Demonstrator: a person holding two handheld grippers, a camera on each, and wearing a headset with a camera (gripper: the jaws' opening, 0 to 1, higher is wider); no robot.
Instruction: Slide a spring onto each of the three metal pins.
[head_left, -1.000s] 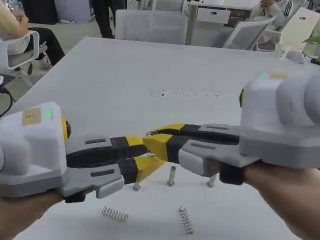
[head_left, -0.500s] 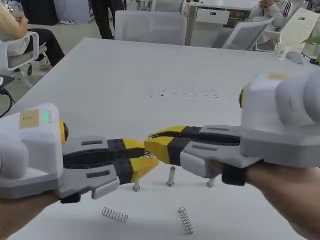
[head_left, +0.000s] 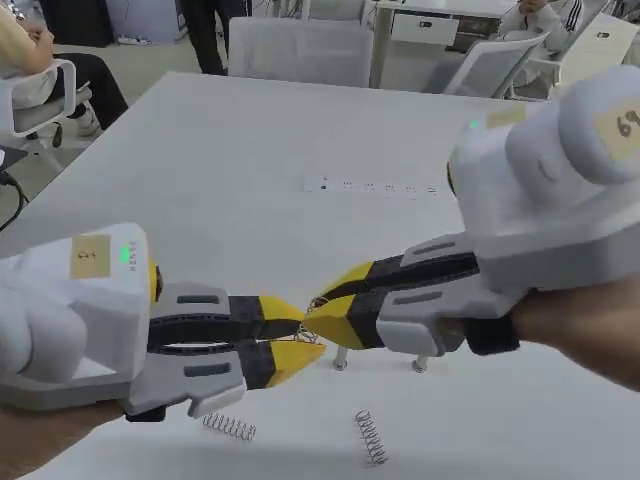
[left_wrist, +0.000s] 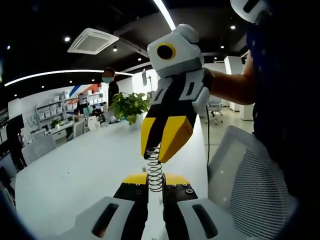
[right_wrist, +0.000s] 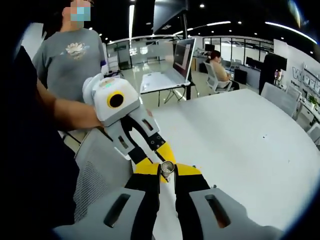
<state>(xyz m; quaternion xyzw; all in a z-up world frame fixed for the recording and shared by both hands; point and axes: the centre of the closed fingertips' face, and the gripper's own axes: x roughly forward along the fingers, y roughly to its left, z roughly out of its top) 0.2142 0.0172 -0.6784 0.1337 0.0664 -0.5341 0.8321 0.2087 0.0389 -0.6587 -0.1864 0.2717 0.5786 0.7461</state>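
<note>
The left tool (head_left: 296, 335) and right tool (head_left: 322, 318) both pinch one spring (left_wrist: 155, 170); two springs (head_left: 229, 427) lie on the tabletop (head_left: 250, 150), visible pins (head_left: 341, 362) bare.

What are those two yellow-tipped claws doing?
A person holds a gripper in each hand above a white table. The left gripper and right gripper meet tip to tip, both pinching one small spring between them. Two more springs lie on the table near two upright metal pins, both bare.
</note>
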